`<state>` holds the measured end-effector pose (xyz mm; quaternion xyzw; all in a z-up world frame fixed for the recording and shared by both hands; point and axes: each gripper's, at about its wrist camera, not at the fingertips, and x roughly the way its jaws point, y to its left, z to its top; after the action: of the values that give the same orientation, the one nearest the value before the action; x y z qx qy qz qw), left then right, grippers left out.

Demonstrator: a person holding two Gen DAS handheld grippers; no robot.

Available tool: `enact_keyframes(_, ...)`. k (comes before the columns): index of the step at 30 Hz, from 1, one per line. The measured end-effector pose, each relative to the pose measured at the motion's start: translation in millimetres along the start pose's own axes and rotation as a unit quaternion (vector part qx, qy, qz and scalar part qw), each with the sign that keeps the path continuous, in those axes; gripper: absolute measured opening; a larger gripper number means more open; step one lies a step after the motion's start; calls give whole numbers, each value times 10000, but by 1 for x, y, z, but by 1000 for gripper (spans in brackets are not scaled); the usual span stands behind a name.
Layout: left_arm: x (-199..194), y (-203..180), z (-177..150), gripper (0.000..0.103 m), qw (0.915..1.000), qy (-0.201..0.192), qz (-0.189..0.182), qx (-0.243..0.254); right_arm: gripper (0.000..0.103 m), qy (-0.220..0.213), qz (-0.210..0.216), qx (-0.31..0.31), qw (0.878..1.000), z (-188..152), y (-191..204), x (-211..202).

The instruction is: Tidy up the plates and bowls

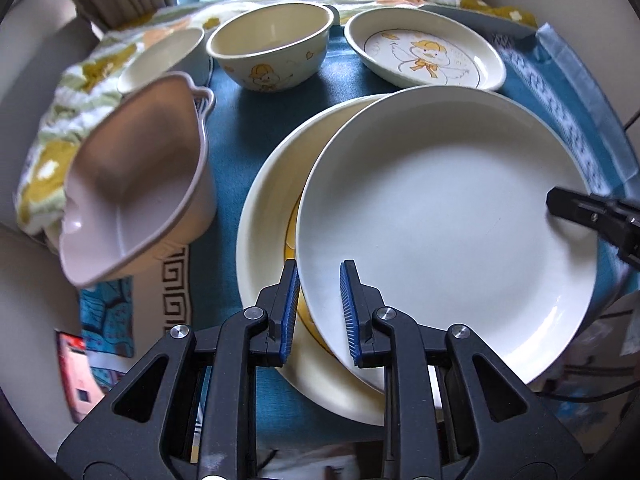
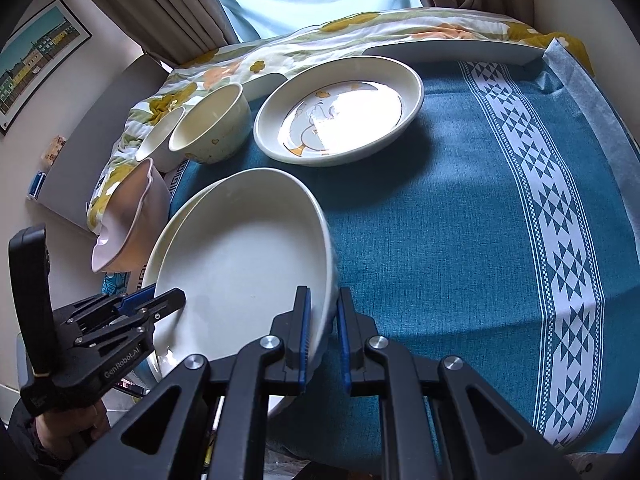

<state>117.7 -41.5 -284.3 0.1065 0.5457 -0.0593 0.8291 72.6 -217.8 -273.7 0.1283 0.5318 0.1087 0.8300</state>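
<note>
A large plain white plate (image 1: 440, 220) lies tilted on a cream plate (image 1: 264, 208) on the blue tablecloth. In the left wrist view my left gripper (image 1: 320, 312) straddles the white plate's near rim, with the rim running slantwise between the blue pads, pinched. My right gripper (image 1: 560, 204) bites the plate's right rim. In the right wrist view the right gripper (image 2: 322, 332) is shut on the white plate (image 2: 248, 264), one pad inside and one outside the wall. The left gripper (image 2: 160, 298) clamps the opposite rim, held by a hand.
A pink bowl (image 1: 136, 200) stands left of the plates. Behind are a small cream bowl (image 1: 160, 60), a duck-print bowl (image 1: 272, 48) and a duck-print plate (image 1: 424, 52). A flowered cloth (image 2: 360, 28) and a white tray (image 2: 452, 50) line the back. The blue cloth (image 2: 460, 220) stretches right.
</note>
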Motion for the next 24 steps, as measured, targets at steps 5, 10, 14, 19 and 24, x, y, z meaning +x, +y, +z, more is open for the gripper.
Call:
enact_keyframes(5, -2, -7, 0, 18, 9984, -139, 407, 362, 11, -20, -124, -157, 9998, 0, 6, 3)
enact_keyframes(10, -5, -12, 0, 18, 9959, -246, 661, 572, 11, -47, -339, -396, 9986, 0, 12, 6)
enact_keyframes(14, -6, -11, -2, 18, 9960, -225, 663, 548, 12, -79, -525, -614, 9967, 0, 18, 8)
enact_keyframes(19, -6, -8, -7, 18, 9960, -215, 671, 551, 13, -134, -850, -978, 9915, -2, 29, 12)
enact_keyframes(24, -6, -5, -9, 18, 9959, -220, 685, 557, 14, -187, -1108, -1229, 9860, -4, 36, 14)
